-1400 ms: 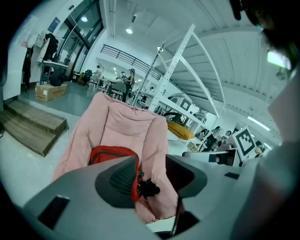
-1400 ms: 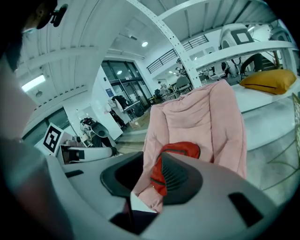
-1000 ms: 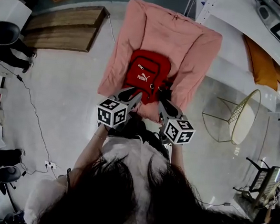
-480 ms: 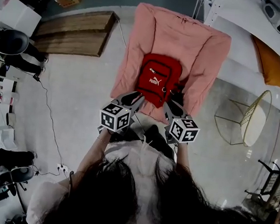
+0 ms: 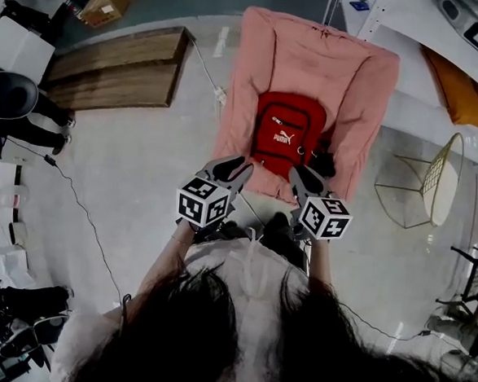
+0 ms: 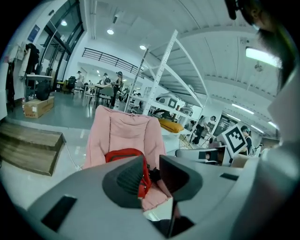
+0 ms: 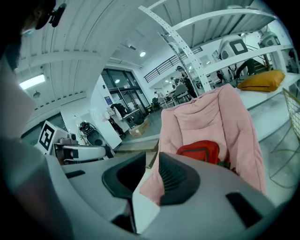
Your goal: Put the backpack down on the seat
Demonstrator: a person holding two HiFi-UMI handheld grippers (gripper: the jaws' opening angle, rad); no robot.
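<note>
Jaws of the left gripper [image 6: 151, 164] stand a little apart with nothing between them and have just been closing. The jaws of the right gripper [image 7: 152, 164] are also slightly parted and hold nothing. Both grippers hang side by side near the front edge of the pink padded chair [image 5: 314, 57], pointing toward it and apart from the red fabric backpack with a white logo [image 5: 287, 134]. That backpack lies on the chair's seat, front pocket facing up, with dark straps bunched at its right side. On the floor left of the chair lies a low wooden platform [image 5: 109, 67]; a gold wire-frame stool [image 5: 425, 187] stands to the right.
</note>
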